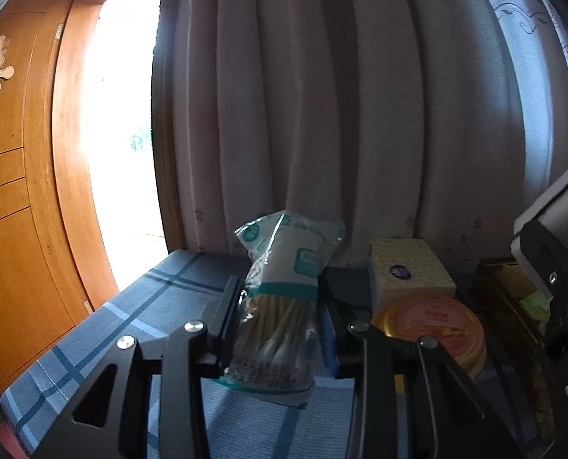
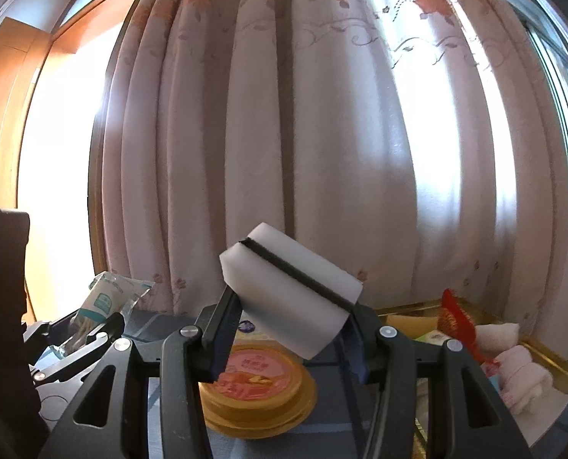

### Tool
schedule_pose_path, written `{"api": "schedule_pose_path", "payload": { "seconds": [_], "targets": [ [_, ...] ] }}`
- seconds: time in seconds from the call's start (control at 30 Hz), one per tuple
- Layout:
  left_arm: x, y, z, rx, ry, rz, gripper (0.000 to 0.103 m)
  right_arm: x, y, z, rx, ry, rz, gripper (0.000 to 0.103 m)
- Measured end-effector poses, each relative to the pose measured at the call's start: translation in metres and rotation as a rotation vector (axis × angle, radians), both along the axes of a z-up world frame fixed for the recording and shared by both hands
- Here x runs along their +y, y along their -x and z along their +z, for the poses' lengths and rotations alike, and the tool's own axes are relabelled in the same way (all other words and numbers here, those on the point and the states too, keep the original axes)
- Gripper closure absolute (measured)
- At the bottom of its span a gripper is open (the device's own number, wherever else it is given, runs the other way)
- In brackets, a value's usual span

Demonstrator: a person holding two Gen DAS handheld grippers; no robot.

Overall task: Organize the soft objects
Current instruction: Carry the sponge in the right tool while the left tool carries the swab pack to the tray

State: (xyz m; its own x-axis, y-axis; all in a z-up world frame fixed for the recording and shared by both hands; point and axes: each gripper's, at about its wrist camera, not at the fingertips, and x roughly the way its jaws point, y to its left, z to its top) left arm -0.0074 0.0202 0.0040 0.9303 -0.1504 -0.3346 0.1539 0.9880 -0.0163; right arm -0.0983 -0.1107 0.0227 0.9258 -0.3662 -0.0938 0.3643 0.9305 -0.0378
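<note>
Cotton swabs in a clear plastic packet (image 1: 280,298) stand nearly upright between the fingers of the left gripper (image 1: 280,329), clamped at the packet's lower half and lifted above the table (image 1: 93,329), which wears a blue plaid cloth. Same packet seen from the right wrist view at far left (image 2: 104,306), held in that gripper.

White sponge block (image 2: 291,298), a dark band running across its middle, sits tilted in the right gripper (image 2: 289,338); both pads press its lower sides. In the left wrist view its corner shows at the right edge (image 1: 551,206).

On the table below both grippers: a round yellow tin with a pink-orange lid (image 2: 257,386), and just behind it, toward the far edge, a pale yellow tissue pack (image 1: 406,267). Near the table's right edge, a gold-rimmed tray (image 2: 551,359) holds a red comb-like item (image 2: 456,317) and rolled white cloths (image 2: 521,378). Floral curtain (image 2: 322,134) hangs behind the far edge; wooden door (image 1: 12,210) at left.
</note>
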Motion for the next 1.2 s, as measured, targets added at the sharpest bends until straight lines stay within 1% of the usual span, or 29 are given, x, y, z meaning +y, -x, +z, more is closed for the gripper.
{"api": "schedule_pose_path", "payload": {
  "seconds": [0.37,0.5,1.2],
  "targets": [
    [-0.029,0.012,0.000,0.008,0.005,-0.040,0.068,-0.023,0.019,0.003,-0.024,0.013,-0.065,0.051],
    [-0.040,0.018,0.002,-0.002,-0.008,-0.058,0.068,-0.028,0.025,0.002,-0.029,0.016,-0.079,0.051],
    [-0.095,0.047,0.004,-0.008,-0.008,-0.181,0.068,-0.070,0.053,0.007,-0.055,0.004,-0.169,0.051]
  ]
}}
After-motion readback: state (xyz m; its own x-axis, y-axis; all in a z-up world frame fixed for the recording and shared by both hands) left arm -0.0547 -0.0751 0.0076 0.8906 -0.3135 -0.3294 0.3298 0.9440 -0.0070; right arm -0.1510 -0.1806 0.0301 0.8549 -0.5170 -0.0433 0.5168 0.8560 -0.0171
